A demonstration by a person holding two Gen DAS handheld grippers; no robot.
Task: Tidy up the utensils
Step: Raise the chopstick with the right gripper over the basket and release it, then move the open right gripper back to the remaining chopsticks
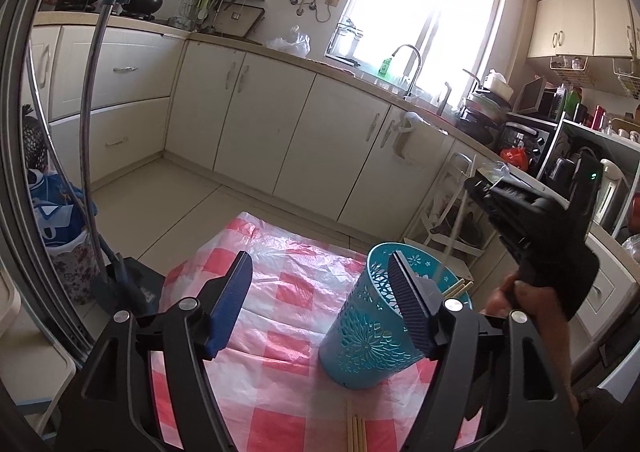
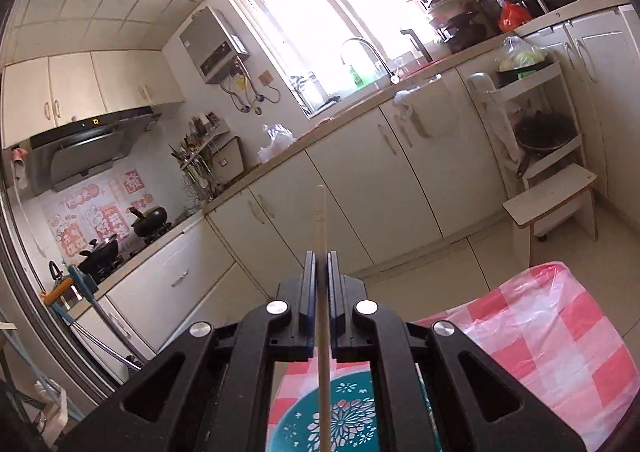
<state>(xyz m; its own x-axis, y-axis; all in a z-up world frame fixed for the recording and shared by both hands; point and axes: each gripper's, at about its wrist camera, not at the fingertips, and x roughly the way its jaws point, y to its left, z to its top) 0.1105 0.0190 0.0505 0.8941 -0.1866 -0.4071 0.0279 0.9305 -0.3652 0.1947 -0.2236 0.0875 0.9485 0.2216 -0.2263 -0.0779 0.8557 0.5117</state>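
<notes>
Kitchen bkgd; checkered desk (image 1: 280, 264) w/ teal holder (image 1: 372, 328) near right edge. Left hand-held gripper (image 1: 320, 308) spread wide. Right hand-held gripper (image 2: 321, 272) clamping chopstick (image 2: 321, 228) above holder.

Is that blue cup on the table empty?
No. The teal utensil holder stands upright on the checked tablecloth and already holds chopsticks, whose ends show at its rim. How many is hidden.

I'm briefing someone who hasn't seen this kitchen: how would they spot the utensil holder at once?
Find the table with the pink-and-white checked cloth in the middle of the kitchen floor. On it stands the utensil holder, a tall teal cup with cut-out flower patterns. It is the only upright thing there; the loose chopsticks beside it lie flat.
</notes>
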